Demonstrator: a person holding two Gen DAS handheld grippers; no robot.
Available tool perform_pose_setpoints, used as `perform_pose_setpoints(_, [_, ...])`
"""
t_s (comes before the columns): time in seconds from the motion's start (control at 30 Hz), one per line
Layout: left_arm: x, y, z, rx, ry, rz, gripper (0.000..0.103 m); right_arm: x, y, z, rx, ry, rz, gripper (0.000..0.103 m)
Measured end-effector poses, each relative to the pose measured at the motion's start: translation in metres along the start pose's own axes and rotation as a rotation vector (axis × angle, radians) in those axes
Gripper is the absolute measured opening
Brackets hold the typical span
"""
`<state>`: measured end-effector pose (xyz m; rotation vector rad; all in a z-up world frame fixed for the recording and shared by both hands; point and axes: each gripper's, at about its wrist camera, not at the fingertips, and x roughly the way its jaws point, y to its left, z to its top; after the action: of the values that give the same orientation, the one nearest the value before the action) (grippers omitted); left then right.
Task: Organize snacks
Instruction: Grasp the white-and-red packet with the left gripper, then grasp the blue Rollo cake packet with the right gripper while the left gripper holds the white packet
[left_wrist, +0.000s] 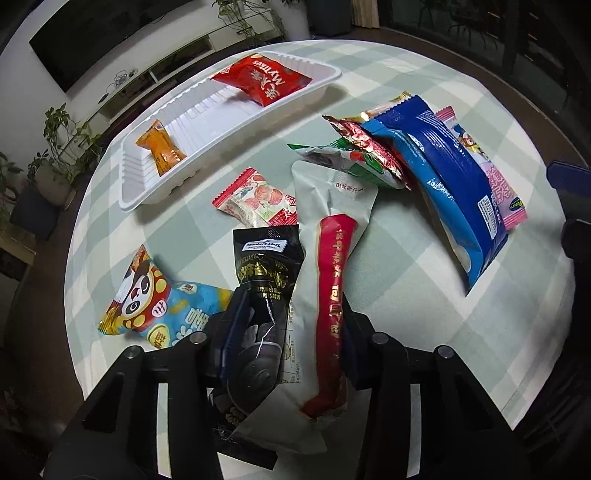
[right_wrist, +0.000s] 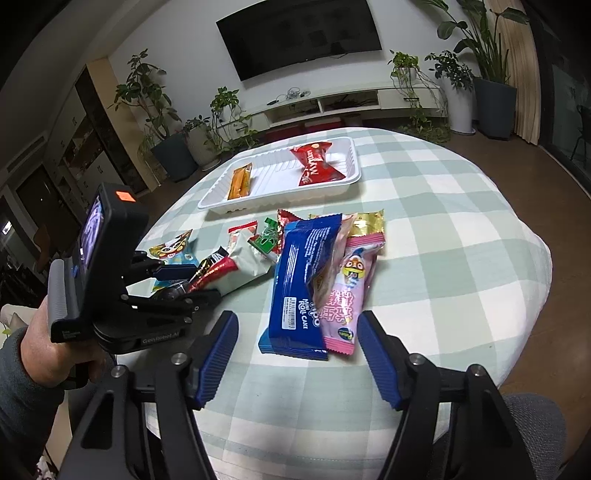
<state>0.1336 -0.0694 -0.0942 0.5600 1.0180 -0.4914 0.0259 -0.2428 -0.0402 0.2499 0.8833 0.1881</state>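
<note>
A white tray (left_wrist: 177, 173) at the table's far side holds a red Mylikes bag (left_wrist: 262, 81) and an orange packet (left_wrist: 160, 147); it also shows in the right wrist view (right_wrist: 221, 201). My left gripper (left_wrist: 291, 325) is shut on a black packet (left_wrist: 264, 273) and a white sausage packet with a red stick (left_wrist: 332, 266), near the table's front. My right gripper (right_wrist: 297, 354) is open and empty, just in front of a blue roll cake bag (right_wrist: 303, 280) and a pink packet (right_wrist: 351, 295).
Loose snacks lie between the tray and me: a panda bag (left_wrist: 147, 299), a red-and-white candy packet (left_wrist: 255, 201), a green packet (left_wrist: 351, 162), a red foil packet (left_wrist: 365, 144). The round table has a green checked cloth (right_wrist: 443, 229). Plants and a TV stand are behind.
</note>
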Motion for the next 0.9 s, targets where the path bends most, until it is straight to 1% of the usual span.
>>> perform_pose_setpoints(0.3, [-0.011,0.001,-0.01,-0.056,-0.036,-0.021,0.037,0.007,0.003,0.001,0.001,0.019,0.002,0.067])
perform_pose_setpoints(0.7, [-0.033,0.01,-0.032,-0.169,-0.095,-0.105,0.036,0.016,0.009,0.007,-0.024,0.032,-0.019,0.067])
perform_pose_setpoints(0.9, [-0.039,0.014,-0.04,-0.21,-0.112,-0.123,0.036,0.025,0.014,0.01,-0.045,0.047,-0.026,0.066])
